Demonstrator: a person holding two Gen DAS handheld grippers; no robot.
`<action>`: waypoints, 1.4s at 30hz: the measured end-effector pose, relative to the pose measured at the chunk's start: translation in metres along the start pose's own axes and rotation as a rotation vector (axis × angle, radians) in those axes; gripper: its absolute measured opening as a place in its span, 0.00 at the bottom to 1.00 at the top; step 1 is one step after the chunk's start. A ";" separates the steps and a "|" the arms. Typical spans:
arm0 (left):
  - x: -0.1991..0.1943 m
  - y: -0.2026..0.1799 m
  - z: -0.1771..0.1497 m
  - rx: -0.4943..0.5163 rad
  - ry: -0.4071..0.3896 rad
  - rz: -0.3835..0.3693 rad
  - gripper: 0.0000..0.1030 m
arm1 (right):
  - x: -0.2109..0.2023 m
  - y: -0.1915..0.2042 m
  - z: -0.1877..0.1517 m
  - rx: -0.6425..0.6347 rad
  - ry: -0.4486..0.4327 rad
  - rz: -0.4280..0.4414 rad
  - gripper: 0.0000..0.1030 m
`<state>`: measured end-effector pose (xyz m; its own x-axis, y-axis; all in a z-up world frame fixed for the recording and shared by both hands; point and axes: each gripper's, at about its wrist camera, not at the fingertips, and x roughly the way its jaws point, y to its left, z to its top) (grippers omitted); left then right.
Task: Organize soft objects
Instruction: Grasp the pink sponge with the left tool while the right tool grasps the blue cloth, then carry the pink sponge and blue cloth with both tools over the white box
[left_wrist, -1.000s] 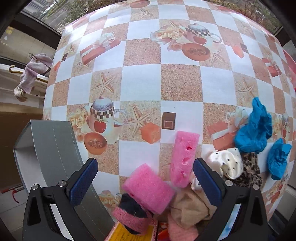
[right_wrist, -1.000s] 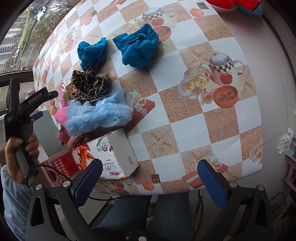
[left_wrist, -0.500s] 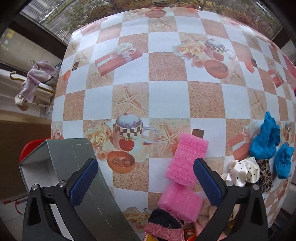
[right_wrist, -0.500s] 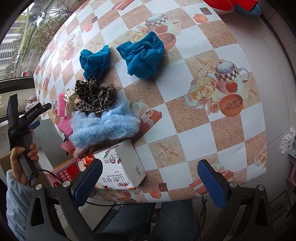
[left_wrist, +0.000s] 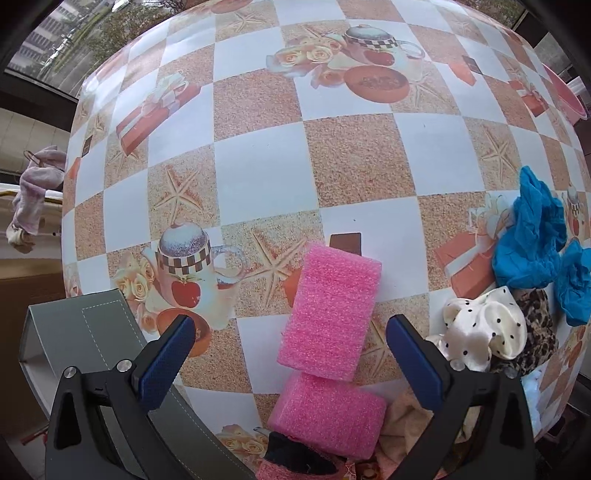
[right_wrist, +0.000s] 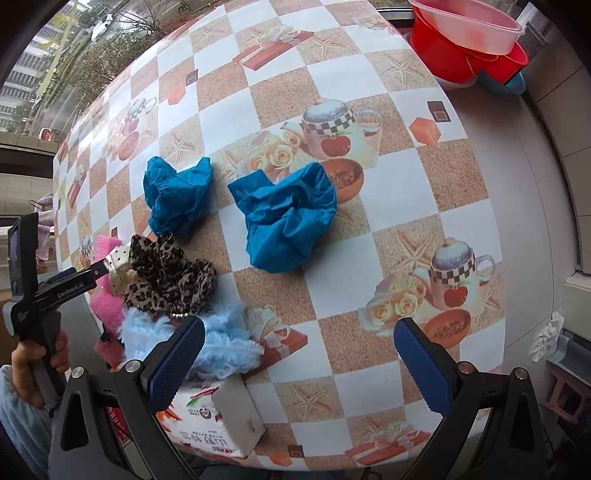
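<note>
- Left wrist view, far left at 8 o'clock: grey box (left_wrist: 85, 332) w/ open side, sits at table (left_wrist: 266, 173) edge. Likely the drop spot, but that's a guess.
- Left gripper (left_wrist: 286, 354): jaws spread wide, holding nothing, both blue pads bare.
- Between the pads, at 6 o'clock: upright pink foam block (left_wrist: 330, 314) leaning over a 2nd pink foam block (left_wrist: 328, 421) lying flat below it; the two touch.
- Risk: closing on the upper block may nudge the lower one or drag it along, since they sit stacked. Foam squashes, so a hard squeeze could let it spring out sideways.
- At 4 o'clock: white dotted scrunchie (left_wrist: 484, 332) just beside the right pad, leopard scrunchie (left_wrist: 535, 332) behind it, blue cloths (left_wrist: 528, 243) at 3 o'clock. Pad could snag the dotted one on the way in.
- Right wrist view, 9 o'clock: person's hand (right_wrist: 37, 362) on the left tool's handle.
- At 7 o'clock: fluffy light-blue piece (right_wrist: 221, 343) resting on a tissue pack (right_wrist: 218, 424), which overhangs table edge; a bump could tip both off.
- Right gripper (right_wrist: 299, 358): also wide apart, empty, hovering over bare cloth.
- Centre, 11–12 o'clock: 2 blue cloths, apart from each other.
- Top right, 1 o'clock: red basins (right_wrist: 469, 40), well apart from the pile.
</note>
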<state>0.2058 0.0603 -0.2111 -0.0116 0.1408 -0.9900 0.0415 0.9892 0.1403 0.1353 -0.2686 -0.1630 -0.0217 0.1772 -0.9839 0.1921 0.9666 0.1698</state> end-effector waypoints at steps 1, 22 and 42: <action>0.002 -0.001 0.002 0.005 -0.001 0.008 1.00 | 0.003 0.000 0.005 -0.004 -0.001 -0.009 1.00; 0.026 -0.039 0.010 0.048 -0.001 -0.033 0.80 | 0.077 0.029 0.060 -0.106 -0.019 -0.168 0.52; -0.072 -0.048 -0.013 0.021 -0.139 -0.099 0.45 | -0.010 0.009 0.021 -0.089 -0.090 -0.036 0.41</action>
<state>0.1911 0.0029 -0.1467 0.1220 0.0346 -0.9919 0.0681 0.9967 0.0431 0.1583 -0.2658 -0.1528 0.0621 0.1288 -0.9897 0.1048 0.9853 0.1348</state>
